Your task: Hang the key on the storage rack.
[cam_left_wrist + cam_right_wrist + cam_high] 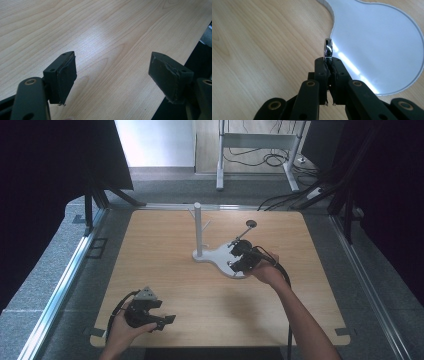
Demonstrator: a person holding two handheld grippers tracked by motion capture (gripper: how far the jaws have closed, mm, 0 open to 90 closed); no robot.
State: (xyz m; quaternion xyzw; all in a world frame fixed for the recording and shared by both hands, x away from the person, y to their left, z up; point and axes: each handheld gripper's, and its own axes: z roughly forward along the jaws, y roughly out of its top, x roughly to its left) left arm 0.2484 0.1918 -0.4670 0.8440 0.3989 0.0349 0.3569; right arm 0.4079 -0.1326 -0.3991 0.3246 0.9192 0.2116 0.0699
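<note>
A white stand has a flat curved base and an upright pole with small pegs near its top. My right gripper hovers over the base's right lobe, shut on the thin metal handle of a utensil whose round black head sticks out toward the far side. In the right gripper view the chrome handle end pokes up from between the closed pads of the right gripper, above the white base. My left gripper rests near the table's front left, open, with bare wood between the pads of the left gripper.
The wooden table has aluminium rails along its left and right sides. Dark curtains hang on both sides. Beyond the far edge are a desk frame and cables on the floor. The table's front edge runs close to the left gripper.
</note>
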